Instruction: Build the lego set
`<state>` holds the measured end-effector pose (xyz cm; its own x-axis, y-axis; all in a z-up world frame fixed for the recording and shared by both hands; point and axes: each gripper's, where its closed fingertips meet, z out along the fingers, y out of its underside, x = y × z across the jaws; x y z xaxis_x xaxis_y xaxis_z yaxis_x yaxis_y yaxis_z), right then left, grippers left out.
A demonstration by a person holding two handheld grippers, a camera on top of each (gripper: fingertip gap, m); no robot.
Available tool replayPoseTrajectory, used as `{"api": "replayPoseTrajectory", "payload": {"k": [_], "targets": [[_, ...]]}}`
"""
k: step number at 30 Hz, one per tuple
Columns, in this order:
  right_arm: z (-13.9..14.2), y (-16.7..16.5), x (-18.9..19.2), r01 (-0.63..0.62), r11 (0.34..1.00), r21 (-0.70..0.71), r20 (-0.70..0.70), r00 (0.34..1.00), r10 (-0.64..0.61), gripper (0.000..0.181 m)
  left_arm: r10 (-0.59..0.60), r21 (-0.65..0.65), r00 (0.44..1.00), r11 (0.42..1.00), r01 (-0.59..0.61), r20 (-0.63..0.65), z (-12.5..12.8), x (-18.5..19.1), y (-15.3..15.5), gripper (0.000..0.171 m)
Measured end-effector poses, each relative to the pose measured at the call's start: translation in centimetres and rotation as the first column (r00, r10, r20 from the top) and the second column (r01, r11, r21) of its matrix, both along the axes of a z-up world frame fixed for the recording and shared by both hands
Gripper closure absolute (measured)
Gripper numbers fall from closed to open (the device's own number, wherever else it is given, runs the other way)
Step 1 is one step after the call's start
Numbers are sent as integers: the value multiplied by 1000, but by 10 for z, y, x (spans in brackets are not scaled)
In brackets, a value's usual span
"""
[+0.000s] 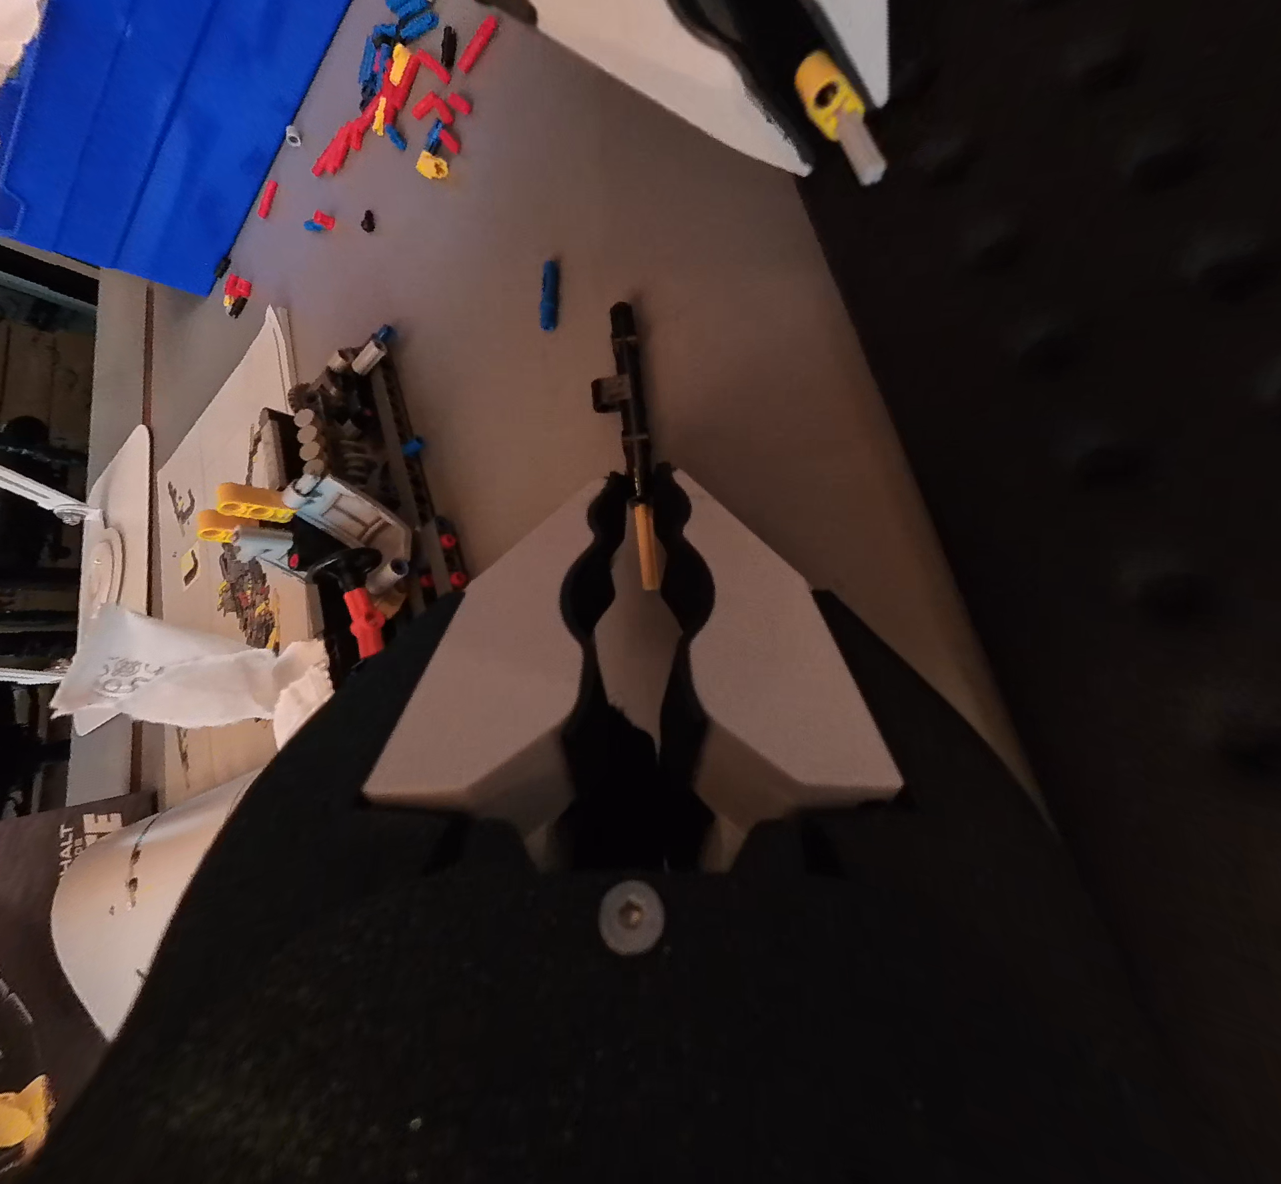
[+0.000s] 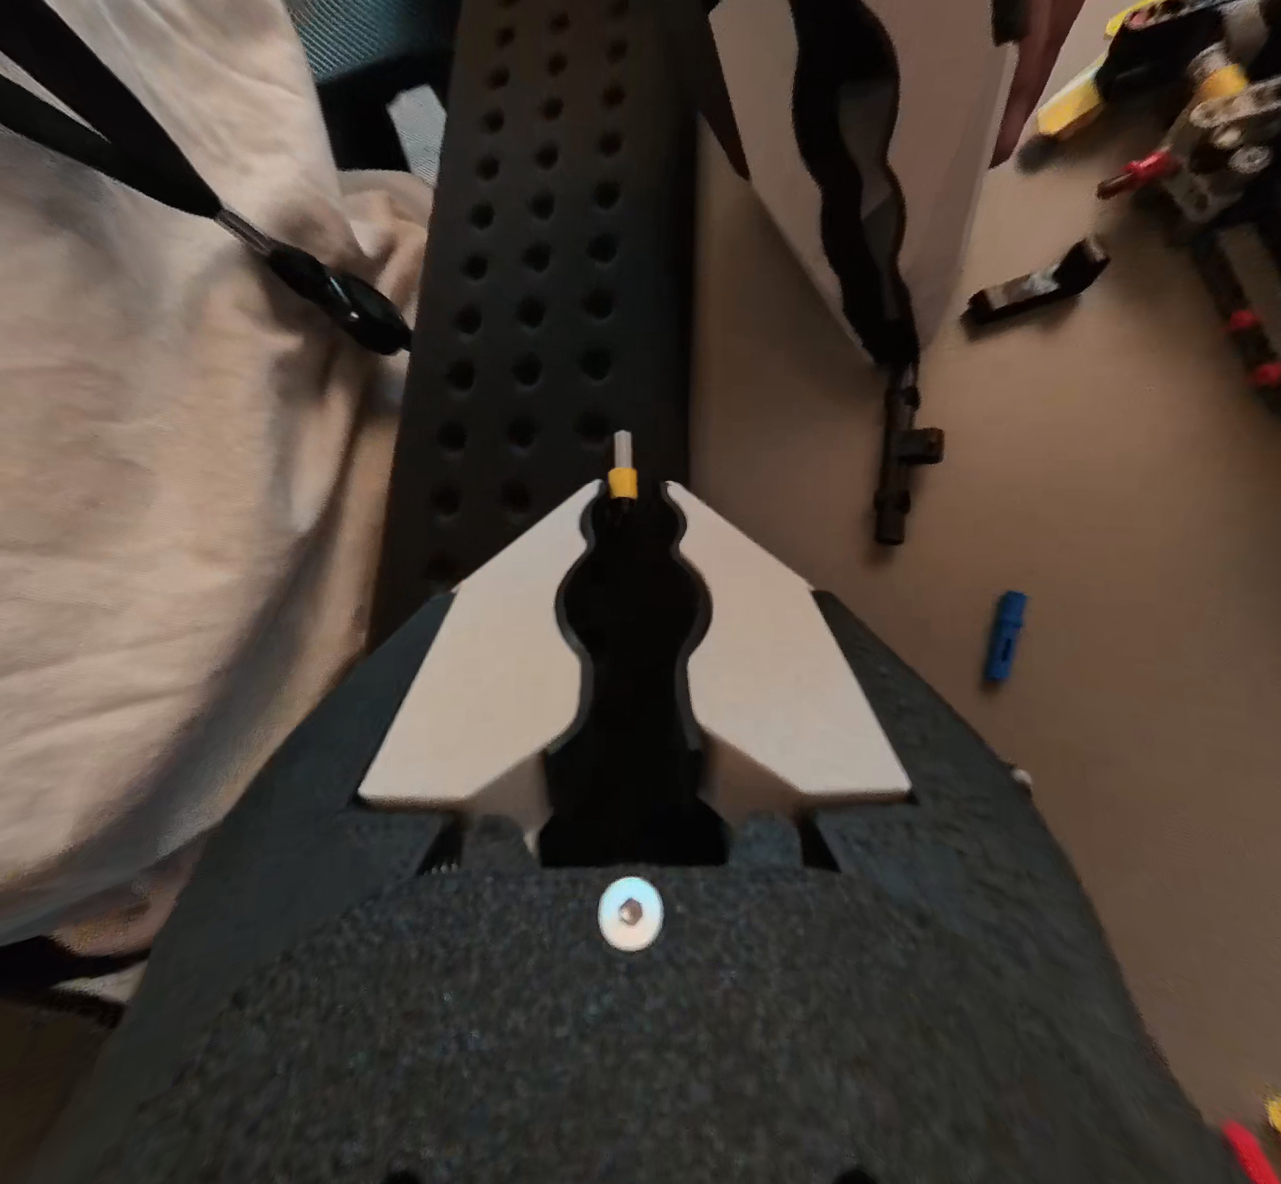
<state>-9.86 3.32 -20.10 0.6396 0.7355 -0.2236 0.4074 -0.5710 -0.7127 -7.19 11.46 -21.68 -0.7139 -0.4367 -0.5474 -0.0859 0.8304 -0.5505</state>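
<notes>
At centre frame, the left gripper point(image 1: 638, 485) pinched a black axle point(image 1: 632, 402), while the right gripper point(image 2: 627, 492) clamped a yellow connector point(image 2: 622, 482), probably for joining them.

left gripper point(image 1: 641, 492): fingers clamped, tips level | right gripper point(image 2: 632, 492): fingers clamped, raised

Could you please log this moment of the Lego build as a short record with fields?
left tongs: shut on a black axle assembly with a tan pin end
right tongs: shut on a yellow connector with a light grey axle through it
partly built model: on the table, left of the left tongs
loose blue pin: on the table, apart
loose parts pile: beside the blue bin
</notes>
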Motion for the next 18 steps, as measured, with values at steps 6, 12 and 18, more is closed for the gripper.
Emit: {"api": "replayPoseTrajectory", "payload": {"k": [6,12,18], "targets": [[2,5,4,0,973,231,206,977,-49,174,2,4,1000,1000,-2,2,0,1,1,167],[5,4,3,51,979,199,115,991,-75,174,3,-17,1000,1000,-2,23,6,2,-2,167],[39,40,39,144,921,362,109,975,-195,174,69,-124,995,990,-60,75,28,12,4,167]]}}
